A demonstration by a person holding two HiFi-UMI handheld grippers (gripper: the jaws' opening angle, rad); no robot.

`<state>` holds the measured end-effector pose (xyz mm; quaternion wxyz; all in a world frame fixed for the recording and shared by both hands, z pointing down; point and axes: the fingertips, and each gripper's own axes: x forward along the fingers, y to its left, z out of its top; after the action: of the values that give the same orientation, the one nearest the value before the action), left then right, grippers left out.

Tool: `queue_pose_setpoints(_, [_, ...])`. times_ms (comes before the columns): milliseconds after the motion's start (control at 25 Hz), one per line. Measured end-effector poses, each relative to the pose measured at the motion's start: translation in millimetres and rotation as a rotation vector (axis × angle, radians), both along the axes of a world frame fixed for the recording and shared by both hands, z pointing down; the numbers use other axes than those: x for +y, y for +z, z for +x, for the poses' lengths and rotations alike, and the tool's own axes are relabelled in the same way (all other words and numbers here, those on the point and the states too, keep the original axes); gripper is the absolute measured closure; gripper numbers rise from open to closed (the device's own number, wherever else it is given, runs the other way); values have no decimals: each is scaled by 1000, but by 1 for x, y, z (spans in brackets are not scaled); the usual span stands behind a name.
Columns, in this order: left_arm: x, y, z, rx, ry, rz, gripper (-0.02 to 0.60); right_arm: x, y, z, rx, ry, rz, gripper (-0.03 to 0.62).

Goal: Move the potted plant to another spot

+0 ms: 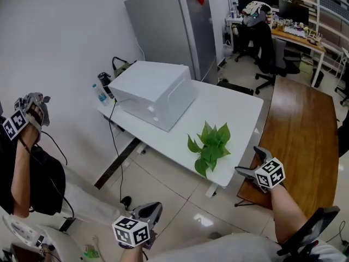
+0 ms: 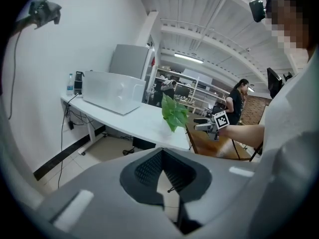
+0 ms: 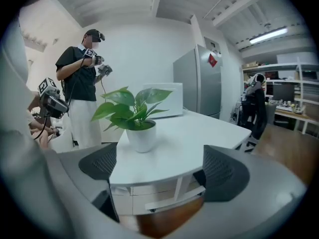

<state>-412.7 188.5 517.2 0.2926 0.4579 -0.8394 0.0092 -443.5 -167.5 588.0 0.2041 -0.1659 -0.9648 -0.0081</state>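
Observation:
A potted plant (image 1: 210, 143) with broad green leaves stands near the front corner of the white table (image 1: 232, 105); its white pot (image 3: 141, 136) shows in the right gripper view. My right gripper (image 3: 162, 168) is open wide and empty, short of the table's corner and apart from the pot. From above, the right gripper (image 1: 250, 161) sits just right of that corner. My left gripper (image 1: 154, 206) is low over the floor in front of the table, well away from the plant (image 2: 173, 114). Its jaws are shut tip to tip on nothing (image 2: 162, 156).
A large white box (image 1: 155, 91) takes up the table's far left part. A grey fridge (image 1: 174, 26) stands behind it. A wooden table (image 1: 300, 130) adjoins on the right. Another person (image 3: 82, 83) stands at the left, holding grippers of their own.

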Motion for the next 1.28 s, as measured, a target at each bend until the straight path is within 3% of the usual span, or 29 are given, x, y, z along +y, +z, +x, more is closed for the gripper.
queue_pose_setpoints(160, [-42,3,30,4,95,16,584,-31,-16,71,-31,88,-37,160])
queue_pose_setpoints(400, [-104,5,109,8,252,27,586,-65,-42,204,-124,236,-73,460])
queue_pose_setpoints(440, [-112,4,126,7,278,29,586,-68,-46,228,-137,258,-90,482])
queue_pose_setpoints(680, [-147,5,238,16,402,60,586,-69,-73,376,-189,338,-142,563])
queue_pose_setpoints(880, [-161,-7,339,16,496,81,586,-28,-92,484,-180,295,-175,586])
queue_pose_setpoints(1080, [-171,-23,406,3,588,106,586,14,-96,552,-111,260,-179,588])
queue_pose_setpoints(1280, [-172,-40,439,-17,637,104,586,51,-110,586,-108,246,-164,588])
